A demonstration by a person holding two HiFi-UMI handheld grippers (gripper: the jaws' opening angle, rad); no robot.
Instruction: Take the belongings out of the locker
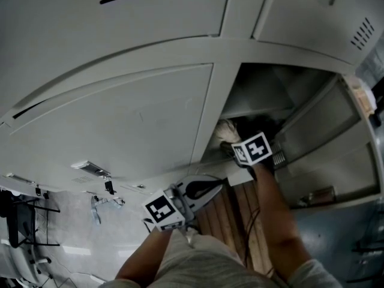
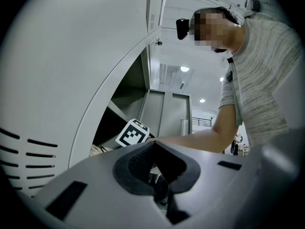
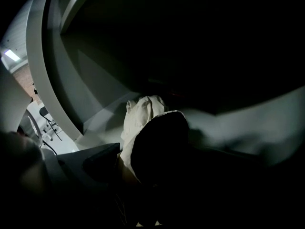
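Note:
The open locker [image 1: 270, 95] sits among grey locker doors, dark inside. A cream cloth item [image 1: 226, 128] lies at its front left edge, with dark things behind it. My right gripper [image 1: 230, 149] reaches into the opening right at the cloth. In the right gripper view the cream cloth [image 3: 143, 112] and a dark rounded thing [image 3: 159, 144] fill the space between the jaws of the right gripper [image 3: 143, 168]; darkness hides whether they grip. My left gripper [image 1: 210, 189] hangs below the locker, shut and empty. In the left gripper view the left gripper [image 2: 157, 175] points up at the locker.
The locker's door [image 1: 324, 131] stands swung open to the right. Closed locker doors [image 1: 120, 113] fill the left and top. Wooden slats [image 1: 240, 215] with a cable lie below the locker. A dark chair [image 1: 18, 221] stands at far left.

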